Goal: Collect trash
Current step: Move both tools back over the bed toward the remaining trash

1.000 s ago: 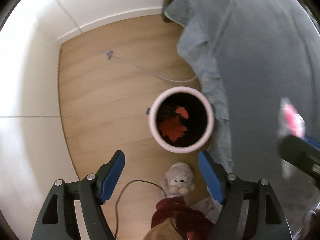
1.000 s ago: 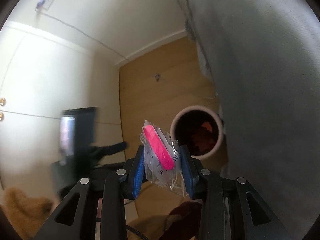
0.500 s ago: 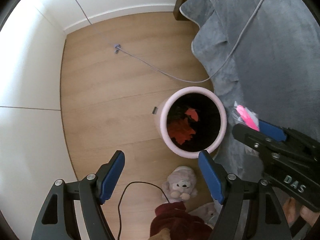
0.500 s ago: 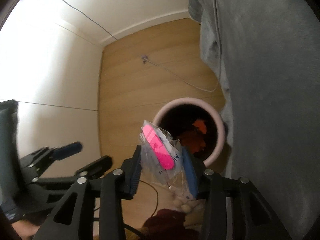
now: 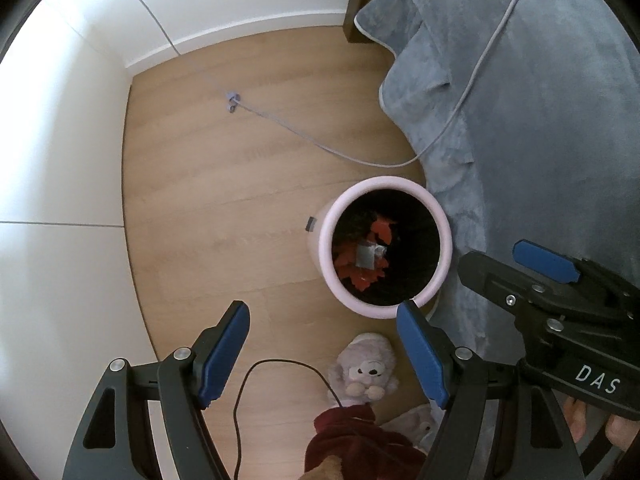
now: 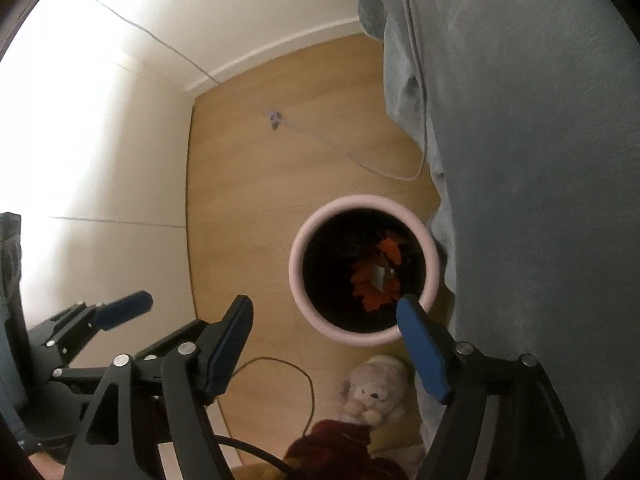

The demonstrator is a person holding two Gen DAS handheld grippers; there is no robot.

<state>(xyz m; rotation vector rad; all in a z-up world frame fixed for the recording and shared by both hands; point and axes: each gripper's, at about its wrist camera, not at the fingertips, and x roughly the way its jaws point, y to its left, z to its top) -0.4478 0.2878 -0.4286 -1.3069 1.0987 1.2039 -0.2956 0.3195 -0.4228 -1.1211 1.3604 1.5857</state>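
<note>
Right claw (image 6: pixel 324 320) stands spread above the pink bin (image 6: pixel 298 292) on the wooden floor (image 6: pixel 248 208), its jaws having just been opening, with nothing between the pads; the clear plastic packet (image 6: pixel 380 278) lies inside the bin on top of the orange-red scraps (image 6: pixel 390 250). Left claw (image 5: pixel 322 324) is likewise spread and empty, pointing straight down at the floor just beside the bin, whose rim meets its right pad in that view. A grey blanket (image 5: pixel 540 140) hangs against the bin's far side, a pale cable (image 5: pixel 312 142) runs across the floor, and a plush toy (image 5: pixel 366 370) lies near the bin's base
</note>
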